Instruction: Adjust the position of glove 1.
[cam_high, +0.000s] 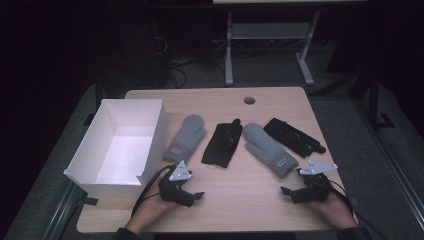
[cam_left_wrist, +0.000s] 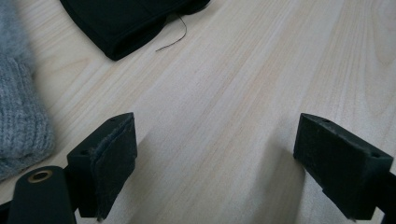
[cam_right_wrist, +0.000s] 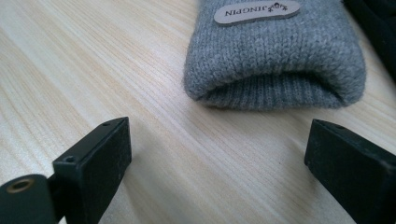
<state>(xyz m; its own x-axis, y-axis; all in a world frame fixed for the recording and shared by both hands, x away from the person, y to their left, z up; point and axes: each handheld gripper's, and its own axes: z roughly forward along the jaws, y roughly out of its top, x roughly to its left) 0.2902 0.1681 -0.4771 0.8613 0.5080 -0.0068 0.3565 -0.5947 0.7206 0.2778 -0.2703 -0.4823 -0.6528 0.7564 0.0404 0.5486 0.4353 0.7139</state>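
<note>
your left gripper (cam_high: 192, 196) rests low over the wooden table (cam_high: 240, 205), near its front edge, and its jaws stand wide apart with nothing between them. in the left gripper view the bare wood lies between the two black pads (cam_left_wrist: 112, 163). just beside it, on the far left, is the cuff of the left grey mitten (cam_high: 186, 137), and further ahead lies the left black glove (cam_high: 222, 144) with a loose thread.

your right gripper (cam_high: 290, 192) is also spread wide and holds nothing. in the right gripper view, the open cuff of the right grey mitten (cam_right_wrist: 275, 60) lies just ahead of the jaws, apart from them, with a small label on top.

behind this mitten lies the right black glove (cam_high: 294, 136). the white box (cam_high: 85, 160) stands at the left edge of the table.
</note>
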